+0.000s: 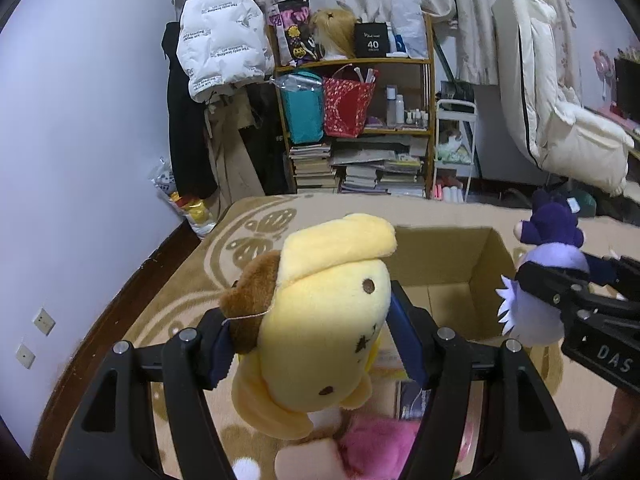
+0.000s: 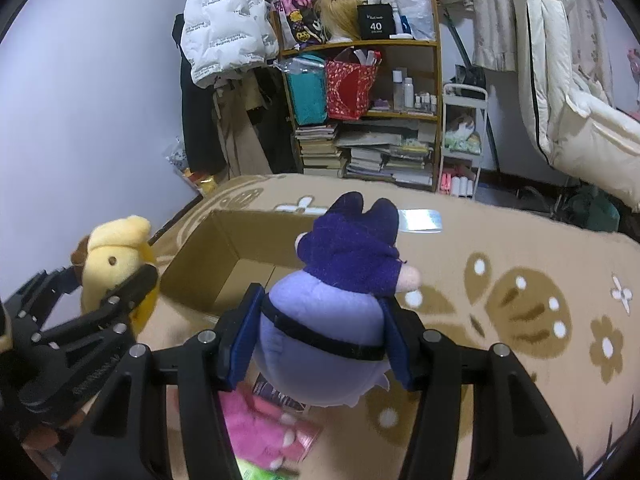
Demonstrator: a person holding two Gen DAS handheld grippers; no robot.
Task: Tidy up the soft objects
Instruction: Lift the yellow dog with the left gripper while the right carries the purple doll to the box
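Gripping a yellow dog plush [image 1: 320, 320], the left gripper [image 1: 316, 344] hovers beside the cardboard box [image 1: 452, 264]; right gripper [image 2: 320, 344] clamps a purple plush [image 2: 336, 312].

Home bedroom: cluttered bookshelf [image 1: 352, 120], hung jacket [image 1: 220, 36], patterned carpet [image 2: 520, 280].

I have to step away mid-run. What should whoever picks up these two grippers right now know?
Left gripper: jaws shut on the yellow plush dog, held up beside the cardboard box.
Right gripper: jaws shut on the purple plush, held near the same box.
Done: both toys picked up; the box looks empty where visible.
Left: drop both in, then fetch the pink plush lying on the rug.
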